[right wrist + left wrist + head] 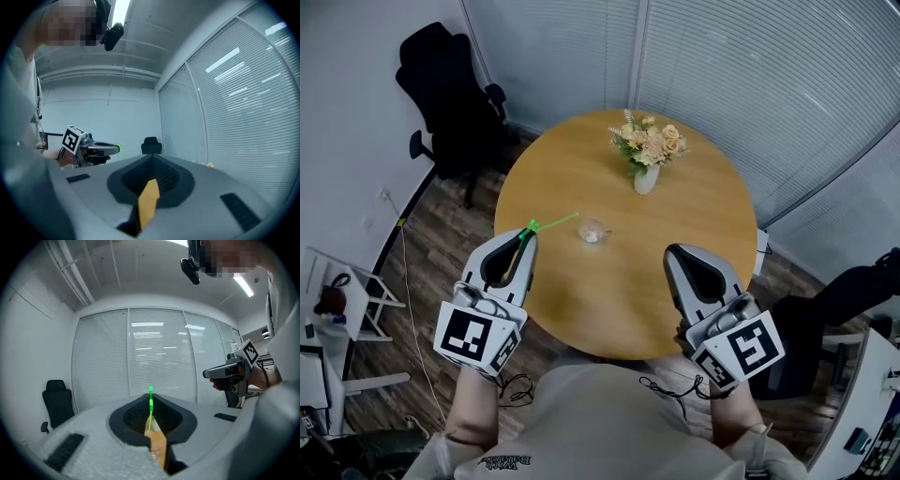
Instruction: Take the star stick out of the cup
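Star stick (553, 223) pinched in left tool (528, 236) over counter's (581, 309) left edge, outside cup (593, 231) mid-counter, right tool (673, 251) closed on nothing, bare wood between, flower vase (647, 159) beyond

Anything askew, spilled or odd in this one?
Nothing stands out. The green star stick is out of the clear cup, pinched in the left tongs. The flower vase stands upright on the table. No spill shows.
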`<state>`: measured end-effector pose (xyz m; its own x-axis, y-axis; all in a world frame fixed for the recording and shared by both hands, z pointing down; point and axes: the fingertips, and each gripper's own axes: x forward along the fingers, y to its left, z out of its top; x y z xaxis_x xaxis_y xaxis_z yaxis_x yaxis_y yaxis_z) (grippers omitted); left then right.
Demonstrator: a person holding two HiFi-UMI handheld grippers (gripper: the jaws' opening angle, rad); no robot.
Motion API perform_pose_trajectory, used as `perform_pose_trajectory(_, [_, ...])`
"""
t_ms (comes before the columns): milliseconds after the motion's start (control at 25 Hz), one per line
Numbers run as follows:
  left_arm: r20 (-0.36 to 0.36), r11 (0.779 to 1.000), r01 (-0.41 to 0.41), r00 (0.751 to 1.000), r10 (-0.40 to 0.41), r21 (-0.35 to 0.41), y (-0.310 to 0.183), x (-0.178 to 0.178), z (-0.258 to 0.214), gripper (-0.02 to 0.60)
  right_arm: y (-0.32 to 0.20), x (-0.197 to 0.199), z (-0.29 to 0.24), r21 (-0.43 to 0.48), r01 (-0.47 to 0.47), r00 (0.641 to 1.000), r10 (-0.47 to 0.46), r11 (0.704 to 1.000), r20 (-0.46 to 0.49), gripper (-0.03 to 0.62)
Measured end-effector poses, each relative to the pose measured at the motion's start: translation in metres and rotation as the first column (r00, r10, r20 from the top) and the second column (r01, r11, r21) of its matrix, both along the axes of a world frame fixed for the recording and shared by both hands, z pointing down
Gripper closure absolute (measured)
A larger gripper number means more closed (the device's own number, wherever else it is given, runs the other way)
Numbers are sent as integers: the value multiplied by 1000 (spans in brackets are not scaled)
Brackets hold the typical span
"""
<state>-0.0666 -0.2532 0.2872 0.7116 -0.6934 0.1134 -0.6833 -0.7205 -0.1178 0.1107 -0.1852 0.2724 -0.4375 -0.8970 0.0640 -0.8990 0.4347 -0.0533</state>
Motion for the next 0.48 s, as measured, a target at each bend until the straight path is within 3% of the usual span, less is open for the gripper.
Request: perform_pose_trajectory(480, [-1, 1000, -15, 1000, 15, -4, -5, 2, 1, 549, -7, -3, -6, 10, -2, 1000, 2, 1000, -3, 562])
